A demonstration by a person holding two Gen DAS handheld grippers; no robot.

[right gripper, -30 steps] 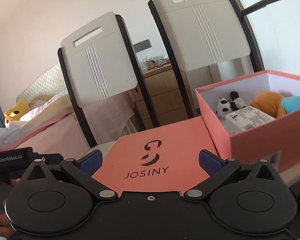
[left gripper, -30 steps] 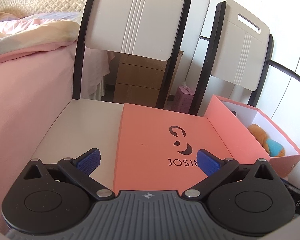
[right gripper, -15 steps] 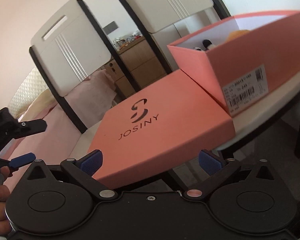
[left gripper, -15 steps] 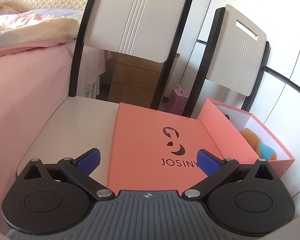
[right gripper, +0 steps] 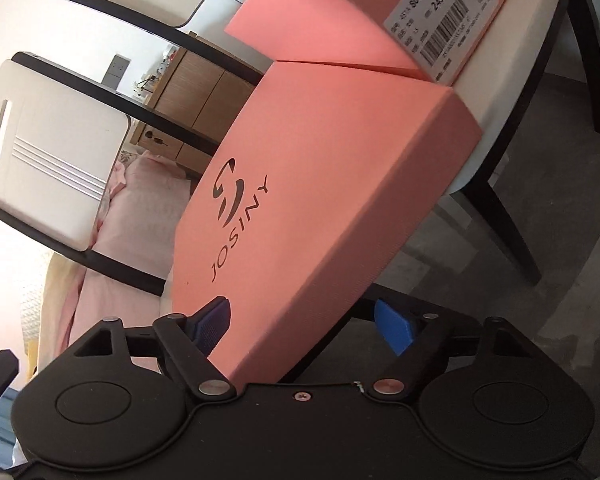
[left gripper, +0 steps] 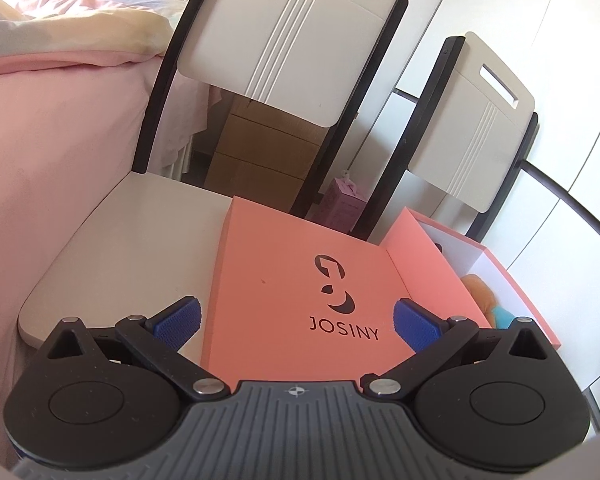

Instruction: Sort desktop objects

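Lid (left gripper: 300, 292) of the salmon shoebox lies flat on the left chair seat (left gripper: 132, 240), its long axis running away from both tools. Left gripper (left gripper: 296, 318) hovers spread and empty over the lid's near edge. Right gripper (right gripper: 308, 318), rolled sideways and spread, straddles the lid's near corner (right gripper: 260, 344), so it looks better placed to pinch the rim. Open box (left gripper: 500, 276) sits rightmost, touching the lid.
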